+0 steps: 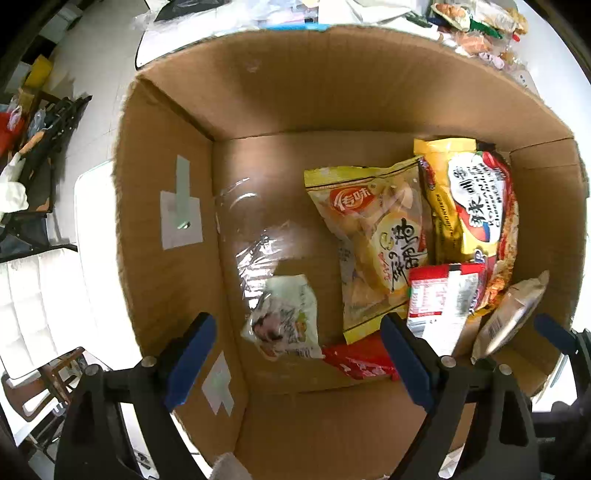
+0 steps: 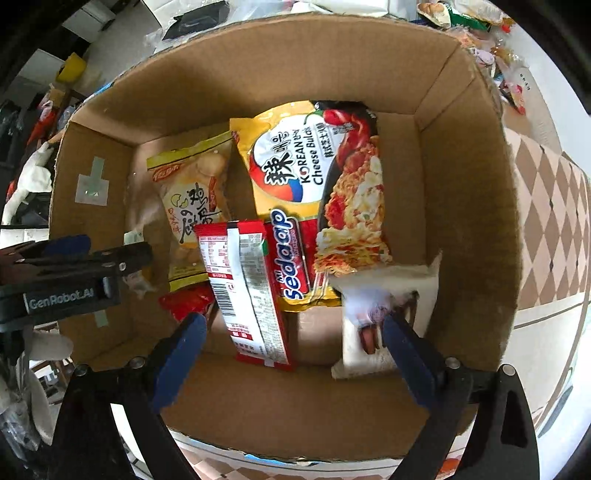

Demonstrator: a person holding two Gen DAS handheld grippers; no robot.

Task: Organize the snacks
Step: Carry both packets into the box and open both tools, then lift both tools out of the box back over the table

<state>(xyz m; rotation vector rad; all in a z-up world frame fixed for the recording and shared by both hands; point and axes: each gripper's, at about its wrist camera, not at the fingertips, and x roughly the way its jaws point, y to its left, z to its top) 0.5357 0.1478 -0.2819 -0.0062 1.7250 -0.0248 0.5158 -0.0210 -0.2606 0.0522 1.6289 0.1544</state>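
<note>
An open cardboard box [image 1: 332,92] [image 2: 258,66] lies below both grippers. On its floor are a yellow snack bag [image 1: 369,229] [image 2: 192,192], a Korean cheese noodle pack [image 1: 476,199] [image 2: 314,177], a red-and-white Sedaap pack [image 1: 439,295] [image 2: 251,288] and a red packet [image 1: 362,360]. My left gripper [image 1: 299,358] is open above a small clear-and-green packet [image 1: 288,321], which neither pad touches. My right gripper [image 2: 295,358] is open too. A blurred white packet [image 2: 380,317] [image 1: 509,310] lies loose by its right finger, against the box wall.
A heap of loose snacks [image 1: 476,26] [image 2: 480,22] sits on the white table beyond the box. A checkered brown-and-white surface [image 2: 546,206] shows to the right of the box. Dark clutter and bags [image 1: 33,147] stand on the floor at the left.
</note>
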